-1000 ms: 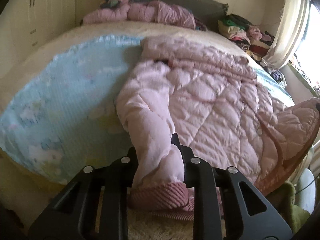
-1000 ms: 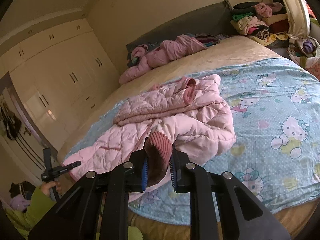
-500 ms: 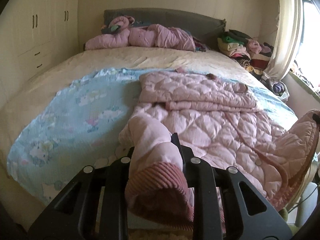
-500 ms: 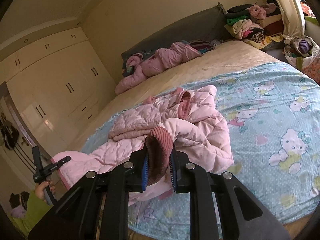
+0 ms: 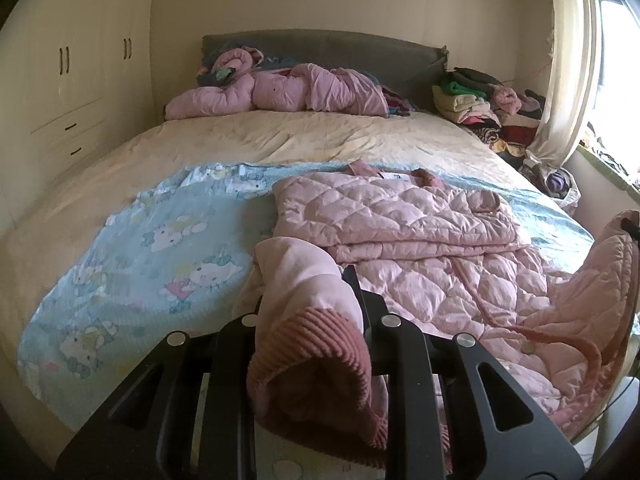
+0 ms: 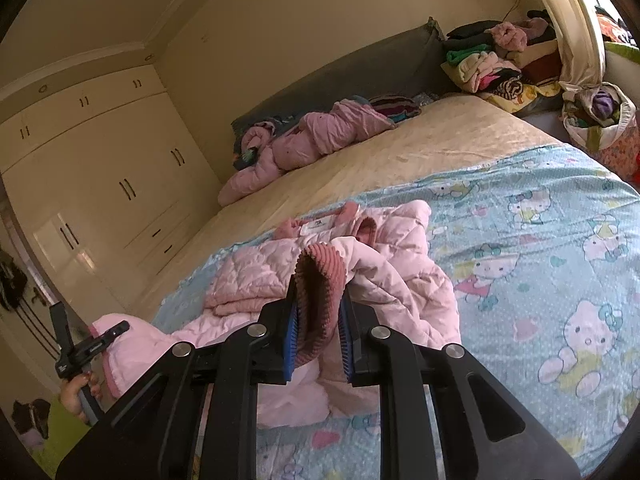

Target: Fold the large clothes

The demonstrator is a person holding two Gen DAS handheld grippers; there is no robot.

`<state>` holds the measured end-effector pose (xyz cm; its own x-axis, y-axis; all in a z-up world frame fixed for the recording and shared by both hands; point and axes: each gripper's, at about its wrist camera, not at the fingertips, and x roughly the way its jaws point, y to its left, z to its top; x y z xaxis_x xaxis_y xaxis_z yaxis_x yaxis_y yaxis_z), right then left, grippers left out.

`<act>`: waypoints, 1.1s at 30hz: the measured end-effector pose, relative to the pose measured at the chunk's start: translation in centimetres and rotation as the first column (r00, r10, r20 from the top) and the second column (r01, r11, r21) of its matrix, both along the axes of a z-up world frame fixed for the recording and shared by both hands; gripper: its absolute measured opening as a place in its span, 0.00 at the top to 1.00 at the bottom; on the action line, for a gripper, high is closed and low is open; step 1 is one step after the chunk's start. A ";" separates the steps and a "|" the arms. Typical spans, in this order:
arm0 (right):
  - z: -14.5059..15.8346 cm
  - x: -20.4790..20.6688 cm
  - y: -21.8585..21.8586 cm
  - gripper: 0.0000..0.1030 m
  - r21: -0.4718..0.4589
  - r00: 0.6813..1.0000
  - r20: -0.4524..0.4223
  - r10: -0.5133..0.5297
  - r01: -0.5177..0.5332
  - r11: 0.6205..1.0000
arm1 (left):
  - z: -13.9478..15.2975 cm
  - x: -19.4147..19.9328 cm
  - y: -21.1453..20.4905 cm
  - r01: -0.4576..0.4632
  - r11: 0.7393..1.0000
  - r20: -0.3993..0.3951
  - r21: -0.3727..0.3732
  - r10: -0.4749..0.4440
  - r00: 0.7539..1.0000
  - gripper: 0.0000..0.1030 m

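A pale pink quilted puffer jacket (image 5: 404,236) with darker ribbed cuffs lay partly folded on the light blue cartoon-cat bedsheet (image 5: 152,264), its upper half doubled over. The left gripper (image 5: 310,320) was clamped on one ribbed sleeve cuff (image 5: 316,344); the right gripper (image 6: 318,320) pinched the other ribbed cuff (image 6: 320,280) between blue pads (image 6: 292,340).

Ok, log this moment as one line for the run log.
step: folding pink jacket on bed | left gripper: shut on sleeve cuff | right gripper: shut on other cuff
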<state>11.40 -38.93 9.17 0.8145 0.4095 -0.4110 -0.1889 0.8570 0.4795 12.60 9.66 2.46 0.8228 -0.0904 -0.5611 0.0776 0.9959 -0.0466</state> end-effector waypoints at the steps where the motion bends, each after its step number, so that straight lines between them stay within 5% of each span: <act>1: 0.1 0.3 0.0 0.84 -0.002 1.000 0.000 -0.004 0.004 1.000 | 0.1 0.3 0.0 0.002 1.000 0.000 -0.002 -0.002 1.000 0.85; 33: 1.0 12.7 -0.9 0.84 -0.027 0.994 -0.001 -0.109 0.109 0.994 | 1.9 11.2 0.4 -0.040 0.998 0.048 -0.050 0.042 0.998 0.83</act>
